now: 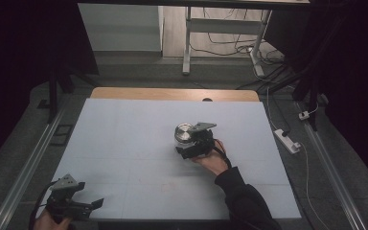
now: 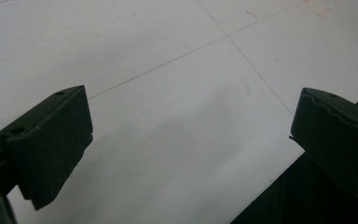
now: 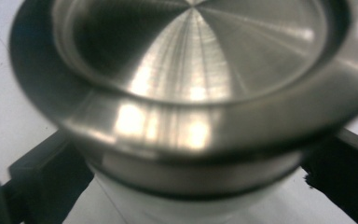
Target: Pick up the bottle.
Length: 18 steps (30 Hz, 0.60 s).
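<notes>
A small white jar with a brushed-metal lid (image 1: 183, 132) stands near the middle of the white table (image 1: 124, 143). My right gripper (image 1: 189, 143) reaches it from the near side, held by a hand in a dark sleeve. In the right gripper view the metal lid (image 3: 191, 70) looms close above the white body, and the right gripper (image 3: 191, 186) has a black jaw pressed against each side of that body just under the lid. My left gripper (image 1: 90, 195) rests at the table's near left corner. Its jaws are spread wide over bare table, so the left gripper (image 2: 193, 140) holds nothing.
The table's near edge runs just under the left gripper's right jaw. A wooden strip (image 1: 172, 93) borders the far edge. On the floor to the right lie a power strip (image 1: 287, 140) and cables; a desk frame (image 1: 188, 43) stands beyond the table.
</notes>
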Available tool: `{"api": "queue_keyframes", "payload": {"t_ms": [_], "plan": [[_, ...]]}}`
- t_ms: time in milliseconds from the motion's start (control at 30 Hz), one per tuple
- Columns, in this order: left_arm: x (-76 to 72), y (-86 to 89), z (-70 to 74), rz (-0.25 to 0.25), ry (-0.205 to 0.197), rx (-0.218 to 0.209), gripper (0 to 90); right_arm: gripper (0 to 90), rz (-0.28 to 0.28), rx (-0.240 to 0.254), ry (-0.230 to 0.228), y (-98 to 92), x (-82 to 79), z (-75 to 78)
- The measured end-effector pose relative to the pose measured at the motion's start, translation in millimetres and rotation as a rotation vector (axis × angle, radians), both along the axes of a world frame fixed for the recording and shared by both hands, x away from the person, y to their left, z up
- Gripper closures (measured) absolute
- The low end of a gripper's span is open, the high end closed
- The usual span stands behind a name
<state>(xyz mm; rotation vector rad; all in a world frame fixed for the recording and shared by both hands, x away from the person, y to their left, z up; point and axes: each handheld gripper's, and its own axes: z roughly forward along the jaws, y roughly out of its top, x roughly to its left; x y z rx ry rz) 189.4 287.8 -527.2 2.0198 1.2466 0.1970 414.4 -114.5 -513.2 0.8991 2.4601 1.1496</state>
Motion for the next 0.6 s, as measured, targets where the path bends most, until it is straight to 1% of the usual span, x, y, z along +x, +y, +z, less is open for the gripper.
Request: {"api": "queue_keyframes", "payload": {"t_ms": [133,200,300,600], "plan": [[0.2,0.2,-0.1,-0.001,0.002,-0.002,0.0,5.3,0.016,0.001,-0.017,1.5,2.4,-1.3],[0.3,0.2,-0.2,-0.002,0.002,-0.002,0.0,8.2,0.020,0.011,-0.021,2.7,2.2,-0.7],[0.4,0.3,-0.3,-0.003,0.004,-0.003,0.0,13.8,0.045,0.009,-0.038,3.4,1.0,0.8],[0.4,0.1,-0.2,-0.007,0.006,-0.001,0.3,14.8,0.045,0.000,-0.059,3.6,-0.5,0.5]]}}
